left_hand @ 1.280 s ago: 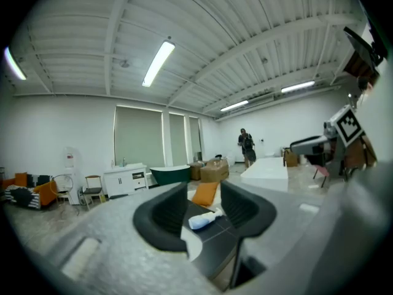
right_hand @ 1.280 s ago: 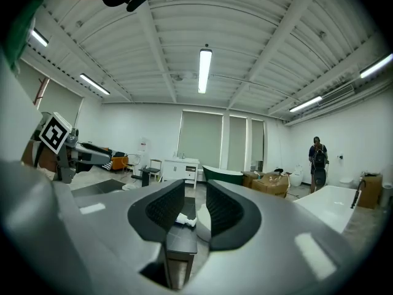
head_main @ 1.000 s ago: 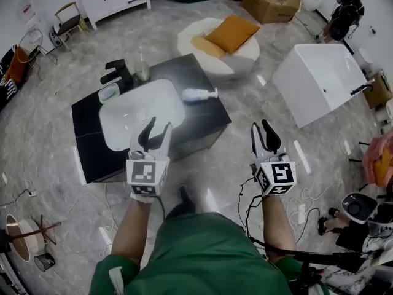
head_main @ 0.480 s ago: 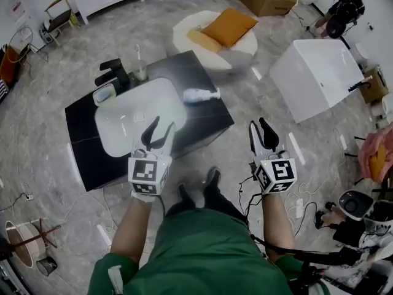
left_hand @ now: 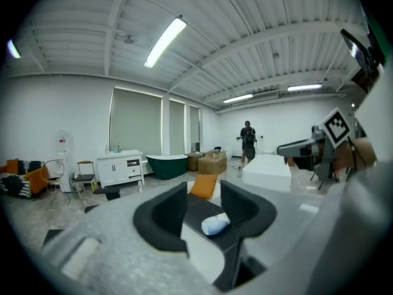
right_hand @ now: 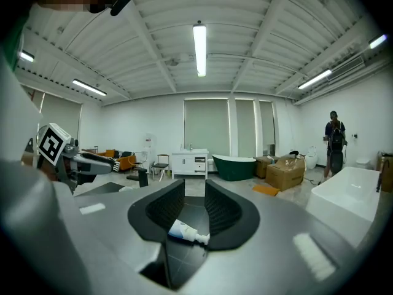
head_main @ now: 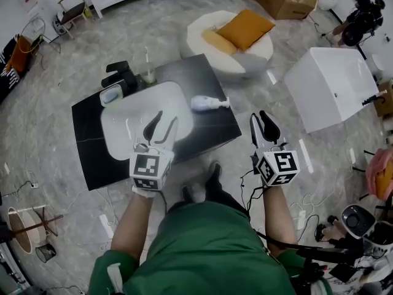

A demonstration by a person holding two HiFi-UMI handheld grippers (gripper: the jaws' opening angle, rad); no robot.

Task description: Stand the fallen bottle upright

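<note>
The bottle (head_main: pixel 207 104) lies on its side on the black counter (head_main: pixel 196 75), just right of the white basin (head_main: pixel 132 125) and near the counter's right edge. Its long axis runs left to right in the head view, with the white body toward the basin and the thin pump end pointing right.

Both claws are held short of it, on the near side, with the bottle farther out and roughly between the 2. The left gripper (head_main: pixel 161 125) hovers over the near right part of the basin, so the bottle is ahead of it and to its right. The right gripper (head_main: pixel 263 125) hangs beyond the counter's near right corner, above the floor, so the bottle is ahead and to its left.

Each claw has its jaws spread apart with nothing held. In the left gripper view the left gripper (left_hand: pixel 206 209) frames the bottle (left_hand: pixel 215 224) in its gap, but well ahead. The right gripper (right_hand: pixel 193 212) likewise sees the bottle (right_hand: pixel 183 229) broadside and well ahead.

Neither arm looks clearly nearer. The right one faces the pump end, the left the body, so I judge a grasp across the body comes more easily from the left.
</note>
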